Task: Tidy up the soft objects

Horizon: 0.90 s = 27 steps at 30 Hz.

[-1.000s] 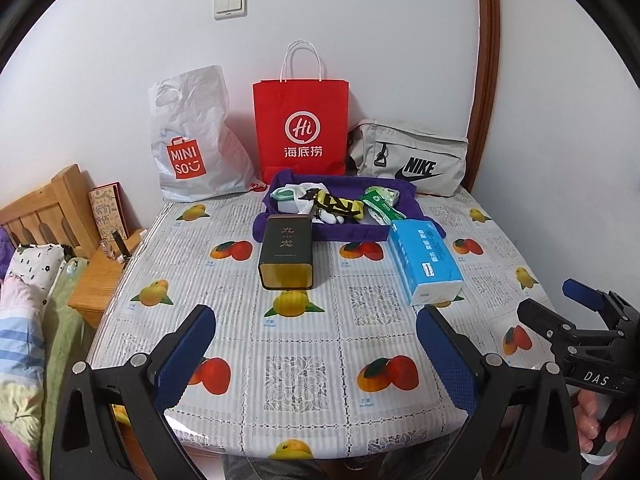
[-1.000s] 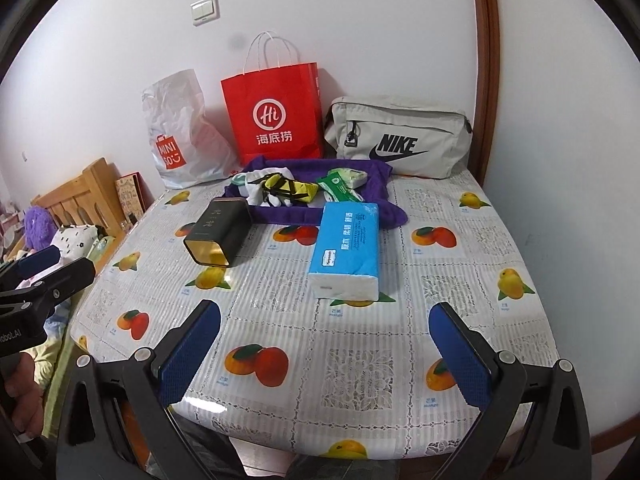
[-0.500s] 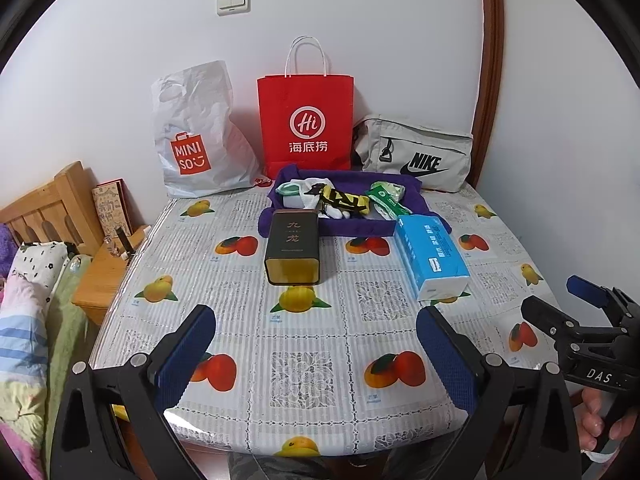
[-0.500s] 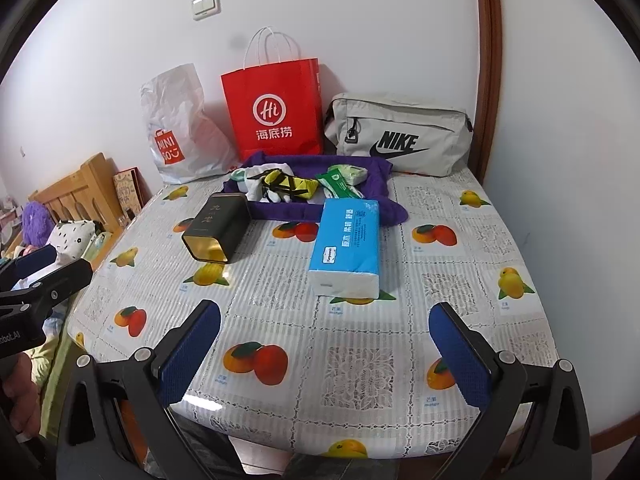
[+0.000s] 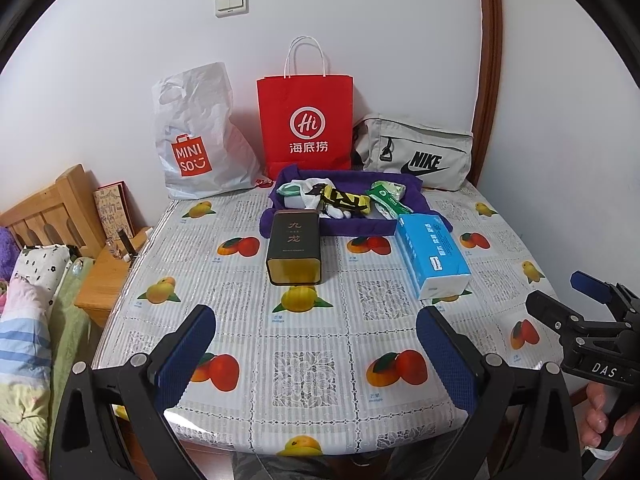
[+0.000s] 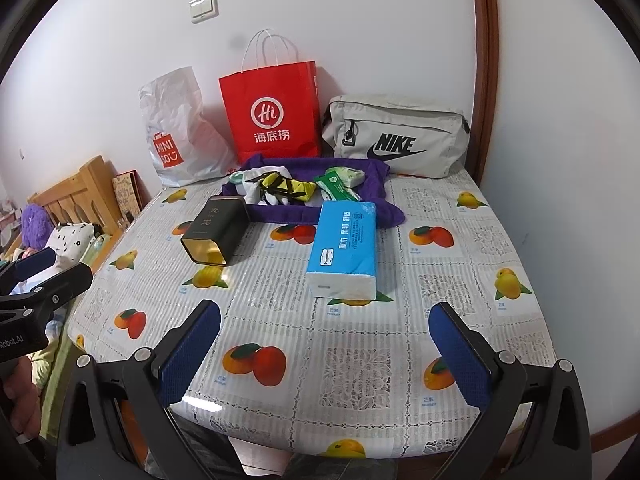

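A purple cloth tray (image 5: 416,196) (image 6: 376,184) sits at the back of the table and holds white and yellow-black soft items (image 5: 340,198) (image 6: 288,190) and a green packet (image 5: 388,196) (image 6: 340,184). A blue tissue pack (image 5: 434,256) (image 6: 346,248) lies in front of the tray's right end. A dark tin (image 5: 295,252) (image 6: 214,230) lies on its side at the tray's left end. My left gripper (image 5: 316,332) is open over the near table edge, holding nothing. My right gripper (image 6: 324,328) is open too, well short of the tissue pack.
A white plastic bag (image 5: 196,136), a red paper bag (image 5: 306,120) and a grey Nike pouch (image 5: 416,156) stand along the wall. The fruit-print tablecloth (image 5: 304,360) covers the table. A bed and wooden nightstand (image 5: 104,276) lie to the left.
Both views have shifted slightly, as the grippers drifted a little back and up. Nothing on the table has moved, and both grippers stay open.
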Available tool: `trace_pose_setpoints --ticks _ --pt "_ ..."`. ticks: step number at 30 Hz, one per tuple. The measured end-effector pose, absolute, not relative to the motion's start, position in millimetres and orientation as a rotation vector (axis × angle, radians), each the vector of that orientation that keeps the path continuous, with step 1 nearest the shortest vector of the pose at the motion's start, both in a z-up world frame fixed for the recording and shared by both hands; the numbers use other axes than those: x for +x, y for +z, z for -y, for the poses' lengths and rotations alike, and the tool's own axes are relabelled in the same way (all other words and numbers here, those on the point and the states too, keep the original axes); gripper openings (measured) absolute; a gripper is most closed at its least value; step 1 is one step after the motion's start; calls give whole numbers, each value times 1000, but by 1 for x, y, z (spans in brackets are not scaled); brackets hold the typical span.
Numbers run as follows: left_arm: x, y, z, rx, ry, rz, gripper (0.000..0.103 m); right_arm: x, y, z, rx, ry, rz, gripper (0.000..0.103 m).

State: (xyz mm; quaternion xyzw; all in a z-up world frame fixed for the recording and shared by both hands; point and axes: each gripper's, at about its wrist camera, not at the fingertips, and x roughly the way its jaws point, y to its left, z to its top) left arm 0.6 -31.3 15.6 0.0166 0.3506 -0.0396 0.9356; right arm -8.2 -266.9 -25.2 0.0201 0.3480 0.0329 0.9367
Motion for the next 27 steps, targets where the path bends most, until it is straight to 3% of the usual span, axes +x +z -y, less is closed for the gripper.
trace_pose_setpoints --ticks 27 --pt "0 17 30 38 -84 -716 101 -9 -25 268 40 68 -709 103"
